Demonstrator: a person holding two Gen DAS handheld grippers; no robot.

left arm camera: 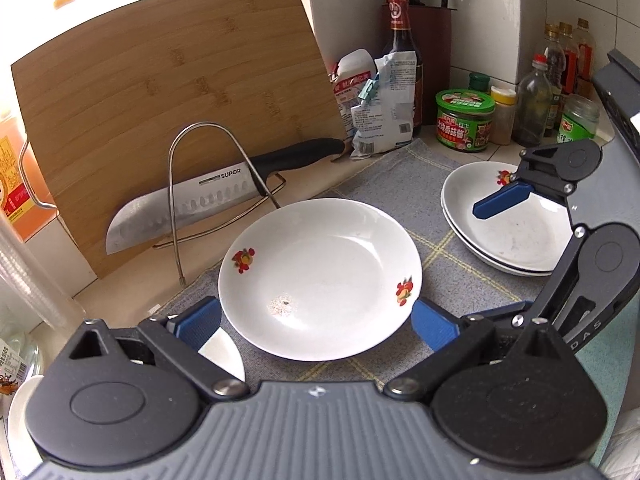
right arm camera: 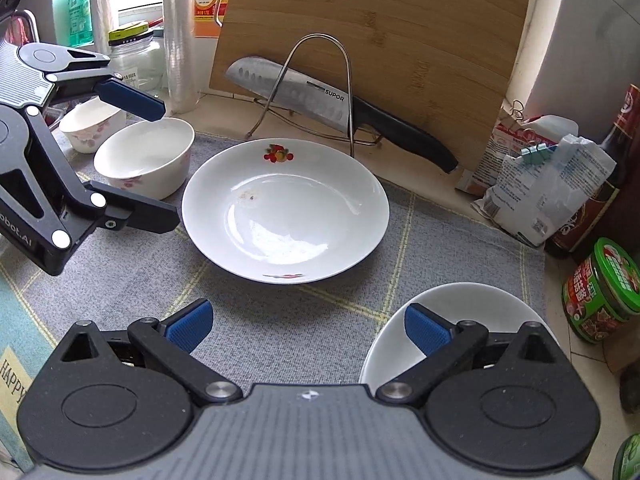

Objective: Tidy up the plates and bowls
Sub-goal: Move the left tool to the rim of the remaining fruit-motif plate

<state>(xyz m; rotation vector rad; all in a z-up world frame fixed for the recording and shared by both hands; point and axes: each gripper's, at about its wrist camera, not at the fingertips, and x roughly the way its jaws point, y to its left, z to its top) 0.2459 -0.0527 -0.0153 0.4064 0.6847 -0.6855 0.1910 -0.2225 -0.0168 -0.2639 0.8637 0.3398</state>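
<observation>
Kitchen counter, grey mat [right arm camera: 280,320]: one plate [right arm camera: 285,208] lies alone.
Both my grippers [left arm camera: 316,320] [right arm camera: 306,326] are spread, empty; next I must grasp its rim.

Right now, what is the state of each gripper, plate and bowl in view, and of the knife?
left gripper: open, empty, fingers either side of the single plate
right gripper: open, empty
single plate: upright on the cloth, small dirty spot inside
stacked plates: two nested, upright
bowls: two, upright, side by side, not stacked
knife: resting in the wire rack against the cutting board
</observation>
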